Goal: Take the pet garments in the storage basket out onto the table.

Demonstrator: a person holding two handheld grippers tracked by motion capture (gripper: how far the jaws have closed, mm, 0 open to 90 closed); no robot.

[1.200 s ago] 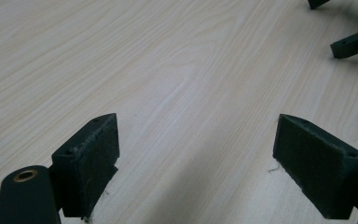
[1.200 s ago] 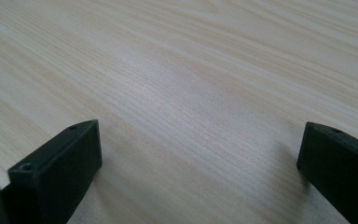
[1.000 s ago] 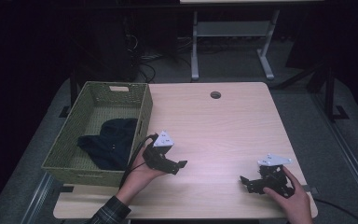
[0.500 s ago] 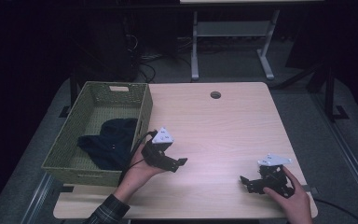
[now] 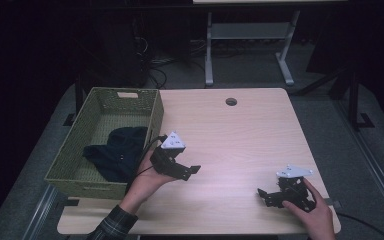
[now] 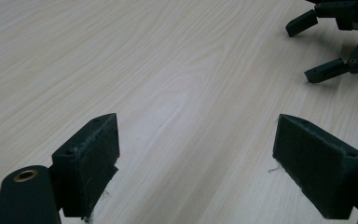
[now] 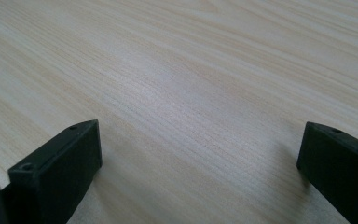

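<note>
While both grippers hang over bare wood with their jaws spread wide and nothing between them, the main risk is a careless reach for the dark garment (image 5: 114, 154), which lies crumpled in the woven green basket (image 5: 152, 112) at the left end of the table (image 5: 240, 130). The left gripper (image 5: 187, 172) is held just beside the basket's near right corner, its cable looping back toward the rim. In my judgement, a swing toward the cloth from there could knock the basket wall or snag the cable on the weave, and the basket looks light enough to slide or tip, since part of it overhangs the table's left edge. The cloth is soft and bunched, so a shallow pinch might catch only a fold and let the rest drag. The right gripper (image 5: 270, 195) sits low near the table's front right corner, well apart from the basket; in the left gripper view it appears at the upper right (image 6: 340, 42), so the two are unlikely to collide unless both move to the middle.

The tabletop is pale, smooth wood grain with a round cable hole (image 5: 231, 101) near its far edge. Beyond it the room is dim: a grey floor, a white-legged stand (image 5: 245, 40), and what may be cables on the ground, though the darkness makes that hard to confirm.
</note>
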